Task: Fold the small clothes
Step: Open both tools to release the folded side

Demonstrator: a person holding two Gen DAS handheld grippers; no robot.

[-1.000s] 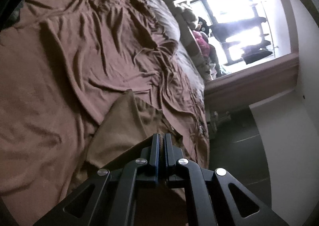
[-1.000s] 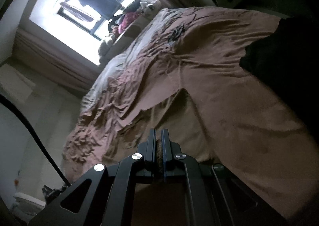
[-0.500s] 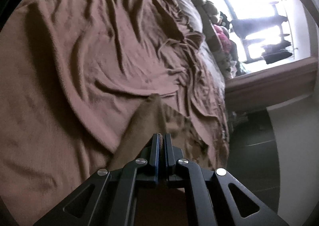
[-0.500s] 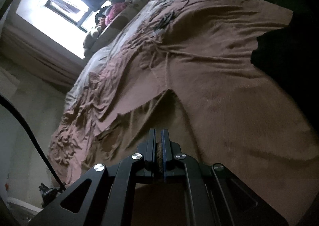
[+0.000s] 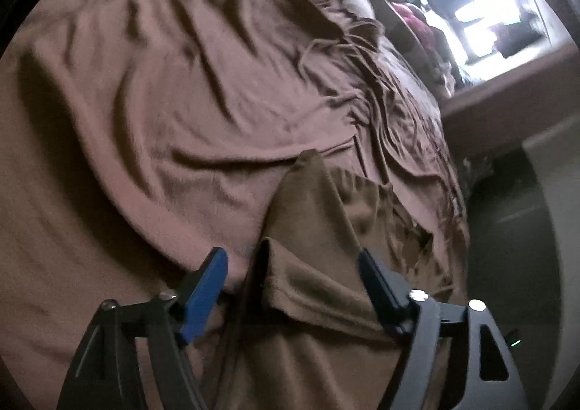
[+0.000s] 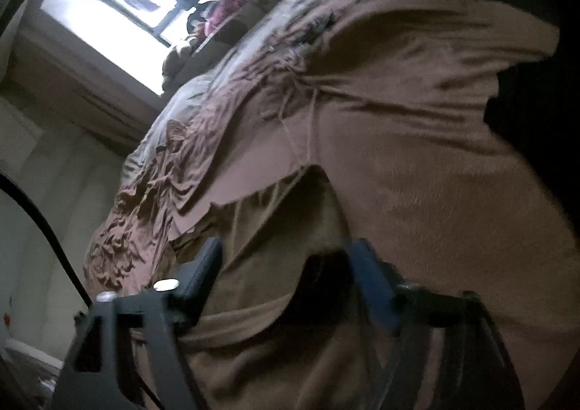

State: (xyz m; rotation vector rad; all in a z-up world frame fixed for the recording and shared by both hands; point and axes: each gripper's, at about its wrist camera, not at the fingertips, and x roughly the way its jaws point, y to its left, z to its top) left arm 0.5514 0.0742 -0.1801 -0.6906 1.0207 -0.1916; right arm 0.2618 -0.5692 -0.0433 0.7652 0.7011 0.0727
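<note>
I see a brown cloth (image 5: 319, 229) lying on the bed (image 5: 163, 102), which is covered by a wrinkly pinkish-brown blanket. The cloth sits near the side edge of the bed, with its far corner poking toward the middle of the bed. My left hand-held gripper (image 5: 293, 276) is opening right now. Its two fingers stand wide apart, and a folded edge of the cloth lies between them, but the blue pads (image 5: 203, 294) are not pressing on it. My right hand-held gripper (image 6: 286, 276) is opening too. Its fingers are also wide apart, with the cloth bunched up between them and nothing squeezed. In the right camera the picture is blurry, so I cannot tell just how the cloth is folded there. A bright window (image 6: 119, 0) shines past the far end of the bed, and a pile of things (image 6: 224, 11) sits between the bed and the window.
</note>
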